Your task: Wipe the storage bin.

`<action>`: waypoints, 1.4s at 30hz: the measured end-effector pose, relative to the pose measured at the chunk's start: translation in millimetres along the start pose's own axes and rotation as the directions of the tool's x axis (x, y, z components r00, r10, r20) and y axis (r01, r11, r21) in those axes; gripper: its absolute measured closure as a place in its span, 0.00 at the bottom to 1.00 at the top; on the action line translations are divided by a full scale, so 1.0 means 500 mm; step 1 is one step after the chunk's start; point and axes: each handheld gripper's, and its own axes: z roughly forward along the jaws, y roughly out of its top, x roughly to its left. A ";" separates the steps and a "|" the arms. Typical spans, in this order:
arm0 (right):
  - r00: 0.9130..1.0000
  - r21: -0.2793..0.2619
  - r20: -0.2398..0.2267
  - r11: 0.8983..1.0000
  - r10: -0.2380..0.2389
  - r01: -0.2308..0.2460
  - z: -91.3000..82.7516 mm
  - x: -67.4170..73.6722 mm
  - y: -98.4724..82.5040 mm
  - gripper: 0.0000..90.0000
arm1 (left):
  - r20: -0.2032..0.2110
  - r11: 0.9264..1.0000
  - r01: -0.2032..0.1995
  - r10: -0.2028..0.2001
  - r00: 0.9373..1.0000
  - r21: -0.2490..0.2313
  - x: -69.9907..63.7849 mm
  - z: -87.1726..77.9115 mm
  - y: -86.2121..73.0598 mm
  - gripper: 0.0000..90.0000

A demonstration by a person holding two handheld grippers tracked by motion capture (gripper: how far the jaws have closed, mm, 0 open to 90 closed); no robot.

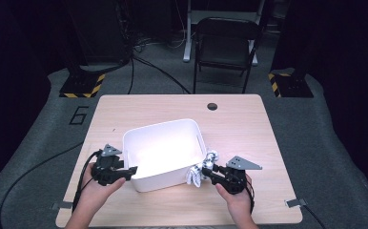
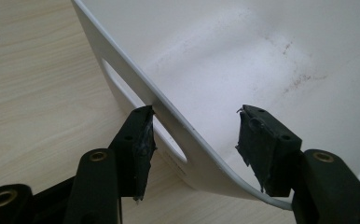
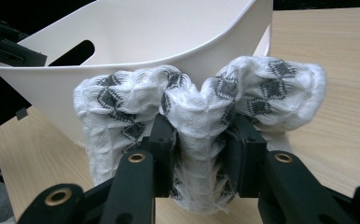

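Cloth (image 3: 201, 107) — white, knitted, patterned with dark grey diamonds — is seen bunched into soft folds and pinched between the jaws of the right gripper (image 3: 201, 158), which are closed on its middle so that a lobe bulges out to either side. It is held just off the near right corner of the bin (image 3: 136, 42), close against the outer wall and above the table (image 3: 336, 121). From the high view the cloth (image 1: 200, 171) is reduced to a small pale clump ahead of the right gripper (image 1: 209, 172), with no weave to be made out; the pattern and the grip are given by the right gripper view. The left gripper (image 2: 194, 144) is shown open in its own view — the bin's wall (image 2: 187, 140) passes between the jaws, near the left pad and well clear of the right one, beside a handle slot (image 2: 122, 88). Faint brown marks on the bin's inner wall are caught there too. In the high view the left gripper (image 1: 133, 171) sits at the bin's near left corner (image 1: 137, 183).
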 end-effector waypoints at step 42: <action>0.998 0.010 0.060 0.999 0.033 -0.033 -0.038 0.010 -0.043 0.74 | 0.003 0.961 -0.139 0.144 0.990 -0.237 0.132 0.097 0.076 0.67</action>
